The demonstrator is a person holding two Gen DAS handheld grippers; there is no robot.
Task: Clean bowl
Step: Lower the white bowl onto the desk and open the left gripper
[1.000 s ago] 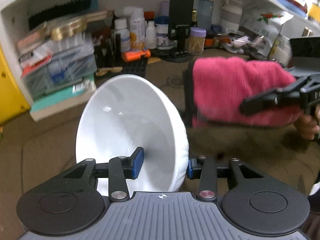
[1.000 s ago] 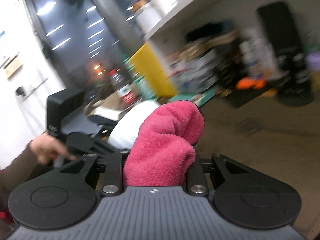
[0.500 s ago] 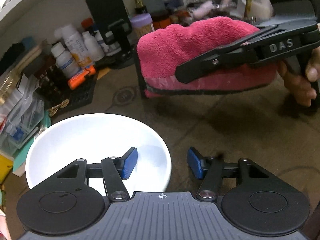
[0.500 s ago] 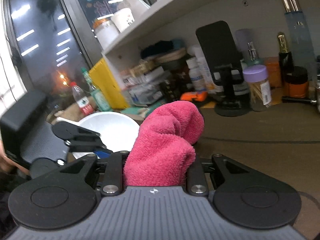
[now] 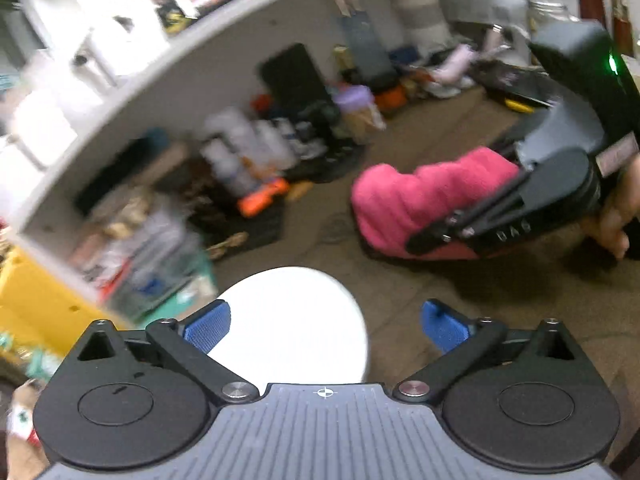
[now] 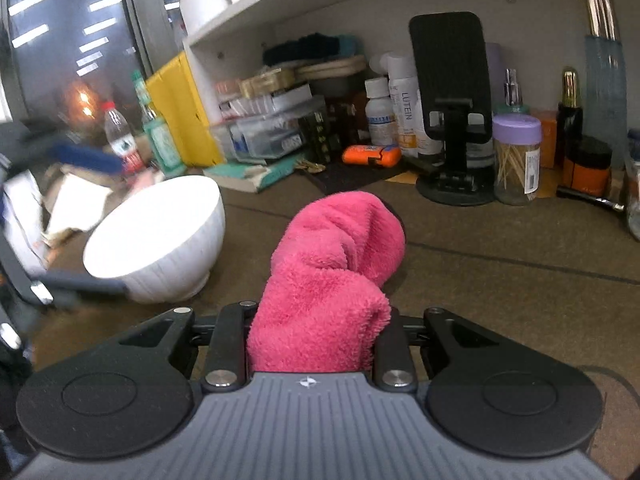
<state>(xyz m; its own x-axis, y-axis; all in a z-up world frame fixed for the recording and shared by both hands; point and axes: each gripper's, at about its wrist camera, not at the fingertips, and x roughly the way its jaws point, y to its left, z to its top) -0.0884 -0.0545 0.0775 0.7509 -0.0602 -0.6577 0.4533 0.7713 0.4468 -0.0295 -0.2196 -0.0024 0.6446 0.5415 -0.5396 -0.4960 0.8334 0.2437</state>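
Two grippers are seen over a brown table (image 6: 500, 280), and the scene is taken from left to right. At far left in the right wrist view, the left gripper (image 5: 324, 322) is blurred; in its own view its blue pads (image 5: 208, 322) are spread wide and opening, with nothing pressed between them, so the bowl (image 6: 160, 240) appears to have been let go. That white bowl is set upright on the table, left of the cloth and apart from it, its rim just beside the left gripper's arm, probably so that it can be wiped or left as finished; which of these cannot be told. At centre, the pink cloth (image 6: 332, 272) is clamped by the right gripper (image 6: 316, 336), its jaws closed tightly on the bunched end, so that a soft wad is offered forward for wiping. Behind, bottles are crowded under a shelf; "LUTEIN" is read on one white bottle (image 6: 404, 108). Further right a phone stand (image 6: 452, 120) and a toothpick jar (image 6: 516, 156) are placed. On the right gripper's side, seen from the left wrist, "DAS" is read upside down.
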